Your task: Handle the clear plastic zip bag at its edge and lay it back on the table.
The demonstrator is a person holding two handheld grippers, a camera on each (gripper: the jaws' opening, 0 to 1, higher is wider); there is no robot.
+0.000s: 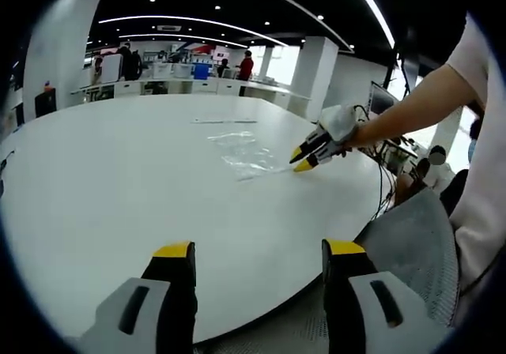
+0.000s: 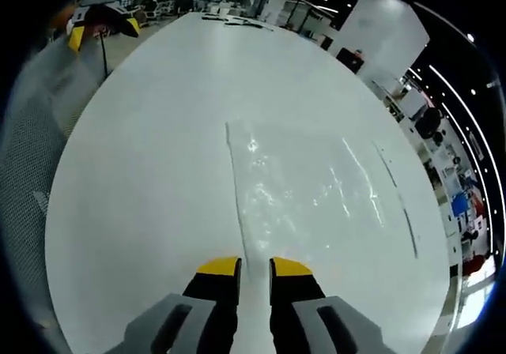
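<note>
A clear plastic zip bag (image 2: 308, 204) lies flat on the white round table (image 1: 118, 172), with the right gripper (image 2: 254, 269) at its near edge, jaws narrowly parted astride it and nothing held. The left gripper (image 1: 258, 250) hangs wide open and empty over the table's near rim. The bag looks light, limp and slippery, so a pinch on that thin edge seems best.

A broad white tabletop (image 1: 118, 180) with a rounded edge stands in a large open office under a dark ceiling (image 1: 237, 2) lined with long light strips and small spot lamps. Thick white pillars (image 1: 312, 73) rise beyond its far edge, with white desks (image 1: 174, 85) and bright windows (image 1: 285, 63) behind. A grey mesh chair (image 1: 415, 251) sits at the near edge.
</note>
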